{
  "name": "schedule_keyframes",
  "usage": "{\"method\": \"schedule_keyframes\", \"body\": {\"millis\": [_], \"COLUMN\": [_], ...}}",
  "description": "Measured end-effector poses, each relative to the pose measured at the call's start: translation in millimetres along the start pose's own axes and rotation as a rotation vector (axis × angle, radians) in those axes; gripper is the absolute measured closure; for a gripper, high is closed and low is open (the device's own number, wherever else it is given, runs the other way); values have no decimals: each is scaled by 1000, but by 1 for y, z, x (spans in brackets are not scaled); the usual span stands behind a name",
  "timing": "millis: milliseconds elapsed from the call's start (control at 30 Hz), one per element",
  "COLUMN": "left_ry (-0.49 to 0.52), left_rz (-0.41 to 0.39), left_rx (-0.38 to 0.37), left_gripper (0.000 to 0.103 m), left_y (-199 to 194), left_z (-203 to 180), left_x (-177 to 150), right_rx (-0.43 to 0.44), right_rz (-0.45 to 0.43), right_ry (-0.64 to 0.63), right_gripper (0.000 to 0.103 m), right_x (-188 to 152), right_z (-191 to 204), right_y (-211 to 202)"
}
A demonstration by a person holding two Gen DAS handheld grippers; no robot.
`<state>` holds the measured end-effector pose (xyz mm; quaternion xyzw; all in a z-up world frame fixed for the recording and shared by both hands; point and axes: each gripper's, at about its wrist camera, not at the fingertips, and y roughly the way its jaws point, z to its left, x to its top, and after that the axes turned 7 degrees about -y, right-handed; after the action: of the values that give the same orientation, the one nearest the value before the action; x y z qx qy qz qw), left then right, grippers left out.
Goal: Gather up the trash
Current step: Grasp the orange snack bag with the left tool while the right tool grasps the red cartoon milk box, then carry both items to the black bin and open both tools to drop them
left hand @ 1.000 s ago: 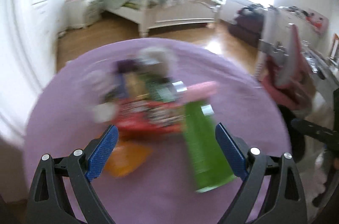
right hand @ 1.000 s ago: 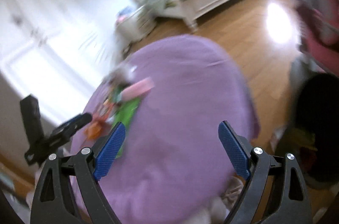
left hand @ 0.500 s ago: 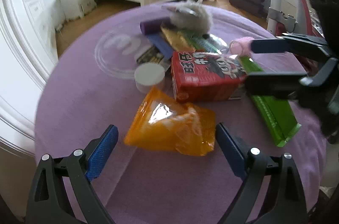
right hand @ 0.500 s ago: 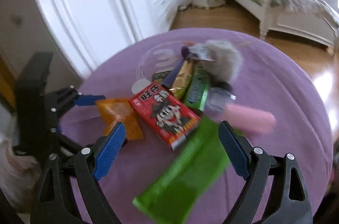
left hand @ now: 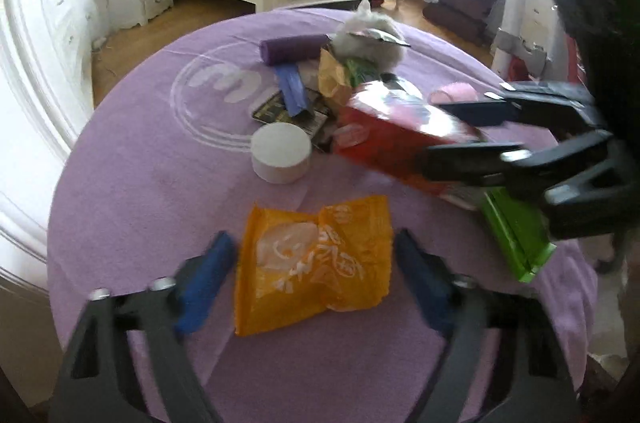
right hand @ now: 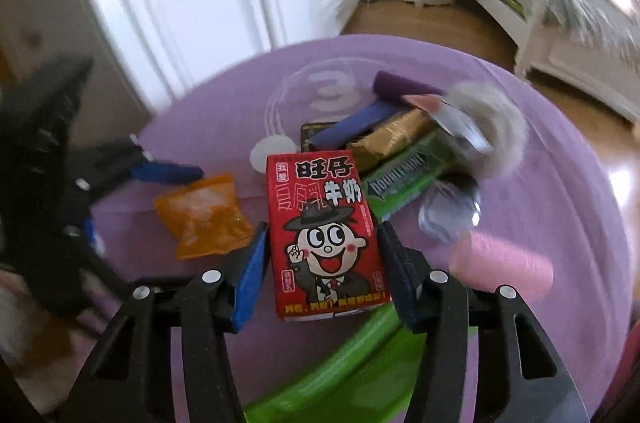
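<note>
Here, your round purple table (left hand: 132,183) carries the trash. At its centre lies the red milk carton (right hand: 326,231). Your right gripper (right hand: 322,255) straddles it, jaws closing, pads at its sides; contact is unclear. Left of the carton, your left gripper (left hand: 316,263) closes around the orange wrapper (left hand: 316,263), pads not touching.

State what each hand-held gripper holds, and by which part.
Right hand-held gripper is closing on the red cardboard milk carton's long sides. Left hand-held gripper is closing around the orange plastic wrapper, not yet gripping.
</note>
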<state>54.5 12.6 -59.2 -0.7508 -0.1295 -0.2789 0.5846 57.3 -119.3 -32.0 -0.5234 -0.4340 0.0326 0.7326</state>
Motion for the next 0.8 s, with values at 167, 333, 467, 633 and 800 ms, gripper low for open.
{"method": "schedule_keyframes", "body": {"millis": [167, 333, 467, 633, 800], "left_ry": [-31, -125, -135, -87, 10], "left_rz": [-20, -43, -85, -116, -111], "left_rx": [0, -86, -156, -282, -393], "left_gripper": [52, 56, 56, 56, 56], "left_y": [-3, -14, -27, -35, -24], "left_z": [7, 4, -27, -92, -173], "left_x": [0, -4, 1, 16, 33], "right_rx": [136, 178, 140, 24, -103], "right_rz": [-140, -265, -366, -471, -518], "right_ry": [269, 438, 561, 714, 831], "right_gripper": [50, 50, 50, 50, 50], "right_x": [-25, -62, -100, -158, -210], "right_z": [-23, -35, -51, -83, -108], "right_y": [-49, -102, -145, -188, -216]}}
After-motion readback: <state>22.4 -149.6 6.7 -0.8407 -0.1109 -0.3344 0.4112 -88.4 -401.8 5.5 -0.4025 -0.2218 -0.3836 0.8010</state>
